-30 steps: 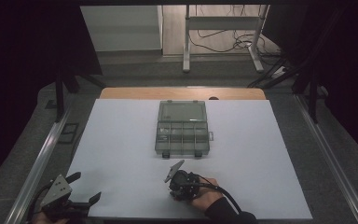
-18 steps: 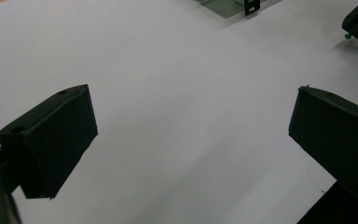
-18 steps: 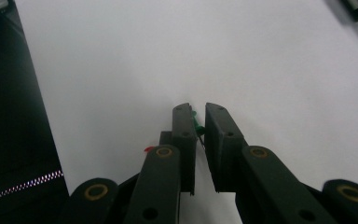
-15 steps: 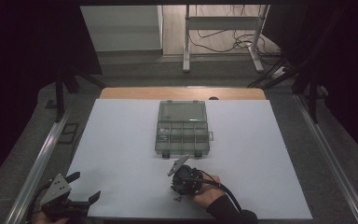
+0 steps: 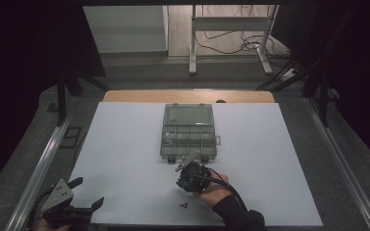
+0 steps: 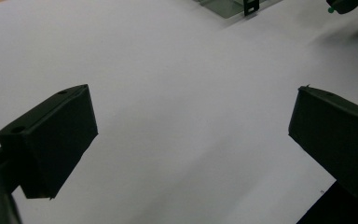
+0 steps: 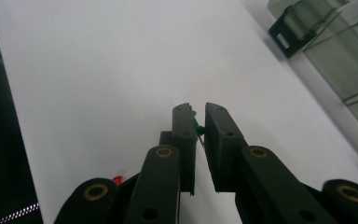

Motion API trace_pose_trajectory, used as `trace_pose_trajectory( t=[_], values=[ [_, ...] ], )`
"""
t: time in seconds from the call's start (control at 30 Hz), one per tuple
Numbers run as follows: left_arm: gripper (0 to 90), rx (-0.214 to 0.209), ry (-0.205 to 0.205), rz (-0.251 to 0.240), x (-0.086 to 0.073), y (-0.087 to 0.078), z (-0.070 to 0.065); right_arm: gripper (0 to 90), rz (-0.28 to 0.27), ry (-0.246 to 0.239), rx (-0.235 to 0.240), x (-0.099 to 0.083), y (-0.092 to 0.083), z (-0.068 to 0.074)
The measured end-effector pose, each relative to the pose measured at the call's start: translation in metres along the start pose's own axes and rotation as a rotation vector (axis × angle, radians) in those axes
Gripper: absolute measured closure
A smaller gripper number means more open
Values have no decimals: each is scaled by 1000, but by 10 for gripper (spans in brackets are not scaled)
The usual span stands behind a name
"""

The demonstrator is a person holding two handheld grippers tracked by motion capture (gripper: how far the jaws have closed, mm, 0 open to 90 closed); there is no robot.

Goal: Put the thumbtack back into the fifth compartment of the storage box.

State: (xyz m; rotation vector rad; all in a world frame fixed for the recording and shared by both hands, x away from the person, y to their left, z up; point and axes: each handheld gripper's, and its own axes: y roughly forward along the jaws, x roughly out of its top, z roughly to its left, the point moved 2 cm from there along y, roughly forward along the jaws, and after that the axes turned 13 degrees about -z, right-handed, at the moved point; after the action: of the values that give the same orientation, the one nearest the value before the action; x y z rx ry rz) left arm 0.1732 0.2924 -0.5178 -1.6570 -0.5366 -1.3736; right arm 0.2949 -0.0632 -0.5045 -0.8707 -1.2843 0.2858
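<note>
The right gripper point(image 7: 197, 122) pinches a green plastic pushpin point(image 7: 196, 124) near the translucent compartment box point(image 5: 188, 131); the left gripper point(image 6: 191, 126), jaws spread, hangs over matte white sheet point(image 6: 177, 93).

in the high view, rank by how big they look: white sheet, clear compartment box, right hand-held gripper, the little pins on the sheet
1. white sheet
2. clear compartment box
3. right hand-held gripper, though it sits nearer the camera, which enlarges it
4. little pins, just tiny specks
</note>
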Motion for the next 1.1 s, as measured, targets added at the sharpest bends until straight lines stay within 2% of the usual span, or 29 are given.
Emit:
trace_pose_trajectory(
  t=[0.73,1.1],
  values=[
    [15,-6,8,0,0,0,0,825,-79,46,-60,22,2,-29],
    [16,-7,11,3,0,0,0,825,-102,48,-79,34,7,-40]
  ],
)
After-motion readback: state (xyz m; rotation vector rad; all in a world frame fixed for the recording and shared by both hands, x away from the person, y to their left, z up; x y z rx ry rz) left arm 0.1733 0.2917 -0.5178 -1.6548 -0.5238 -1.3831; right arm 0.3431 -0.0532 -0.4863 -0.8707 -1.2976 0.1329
